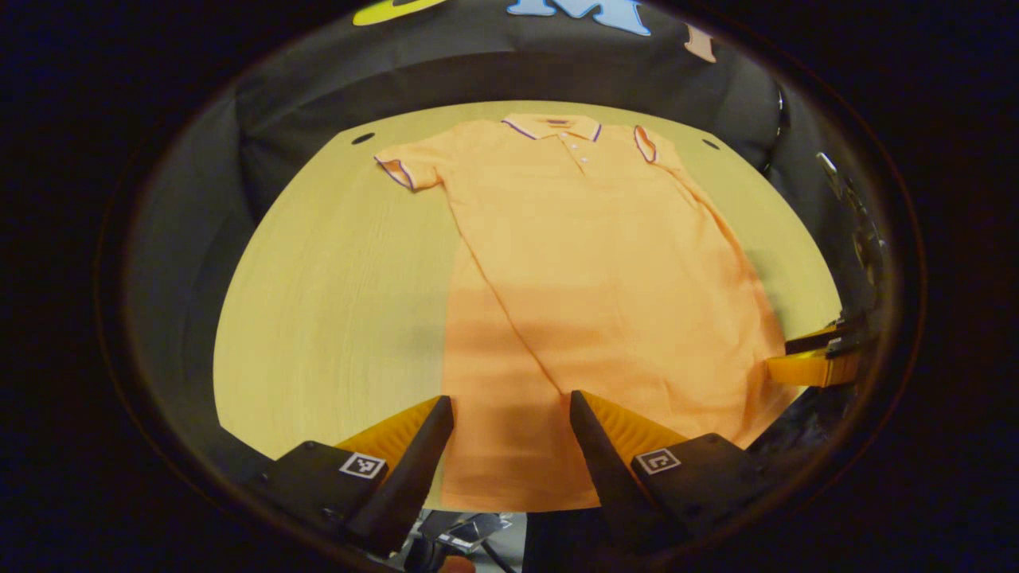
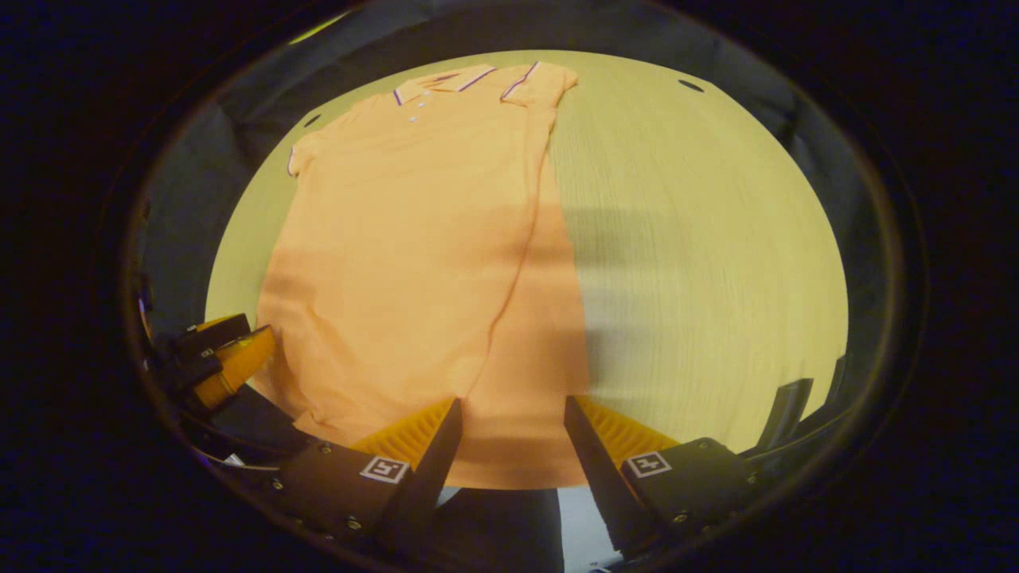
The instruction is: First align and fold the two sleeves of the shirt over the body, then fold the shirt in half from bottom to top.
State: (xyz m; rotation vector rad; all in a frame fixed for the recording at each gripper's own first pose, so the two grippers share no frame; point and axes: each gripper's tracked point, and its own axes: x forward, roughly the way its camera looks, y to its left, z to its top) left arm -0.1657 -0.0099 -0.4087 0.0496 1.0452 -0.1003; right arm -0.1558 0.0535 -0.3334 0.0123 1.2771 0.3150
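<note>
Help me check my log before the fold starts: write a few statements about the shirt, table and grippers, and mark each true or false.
1. The shirt lies flat on the wooden table. True.
2. The collar points toward the grippers. False: it lies at the far end; the bottom hem is nearest.
3. The left gripper is open. True.
4. The right gripper is clamped on a sleeve. False: it is open above the hem end.
5. The shirt is already folded in half. False: collar to hem lies spread out.
</note>
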